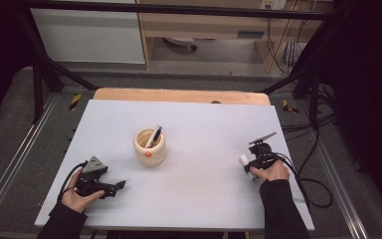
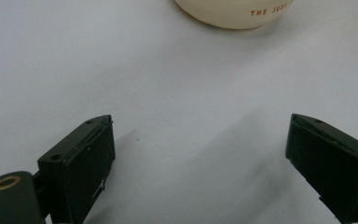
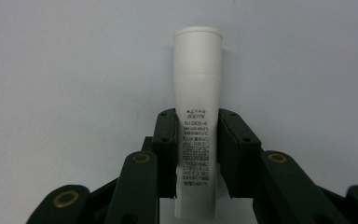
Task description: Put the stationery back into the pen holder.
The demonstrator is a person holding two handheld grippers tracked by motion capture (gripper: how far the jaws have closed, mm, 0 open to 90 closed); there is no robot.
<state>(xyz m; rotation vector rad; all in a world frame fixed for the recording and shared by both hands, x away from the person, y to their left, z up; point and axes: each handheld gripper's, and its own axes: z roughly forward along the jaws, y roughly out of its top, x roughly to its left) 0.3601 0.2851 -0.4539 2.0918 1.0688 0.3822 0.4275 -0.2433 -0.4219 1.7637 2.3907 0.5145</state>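
White plastic, a small printed tube (image 3: pixel 198 126) sits pinched between the right gripper (image 3: pixel 198 154) jaws, right of centre in the high view. The left gripper (image 2: pixel 200 163), lower left there, gapes wide with nothing between, near a cream cup (image 1: pixel 149 146) holding a pen (image 1: pixel 153 136).

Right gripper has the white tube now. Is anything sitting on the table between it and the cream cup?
Nothing visible does. The right gripper is shut on the white tube, and the table between it and the cream cup is bare. A dark pen already leans inside the cup, taking up part of its opening.
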